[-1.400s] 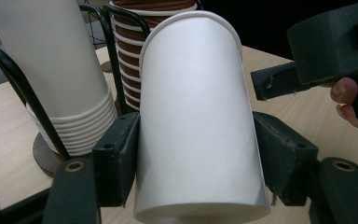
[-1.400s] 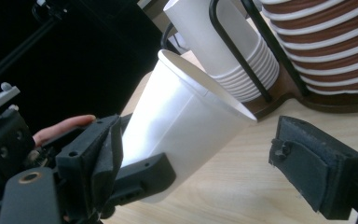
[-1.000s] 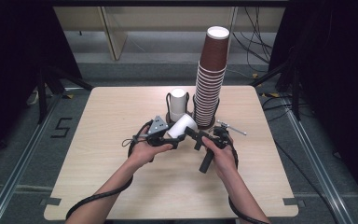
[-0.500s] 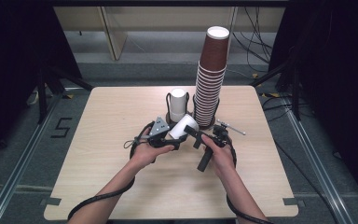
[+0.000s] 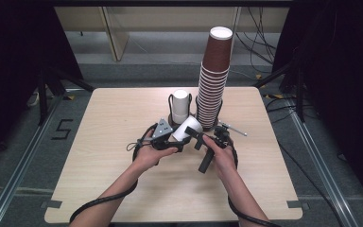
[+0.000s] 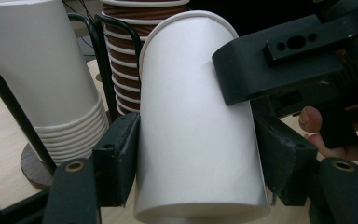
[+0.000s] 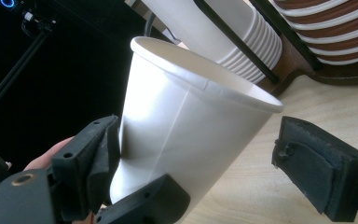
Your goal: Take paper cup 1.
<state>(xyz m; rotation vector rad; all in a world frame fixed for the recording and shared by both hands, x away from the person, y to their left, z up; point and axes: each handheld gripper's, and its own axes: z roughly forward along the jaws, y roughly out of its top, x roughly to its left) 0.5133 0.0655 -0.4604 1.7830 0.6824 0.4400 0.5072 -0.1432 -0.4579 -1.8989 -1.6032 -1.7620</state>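
L gripper (image 6: 193, 172) clamps white cup (image 6: 196, 126), tilted over table (image 5: 123, 123). R gripper (image 7: 223, 177) jaws just opening, spread round cup rim, far pad clear.

a light wooden table (image 5: 123, 179) carries two round-based black wire racks side by side at its far middle, one holding white cups (image 5: 180, 105), one brown cups (image 5: 212, 78).

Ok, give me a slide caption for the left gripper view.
Left tool clamps a white paper cup, beside white and brown cup stacks.
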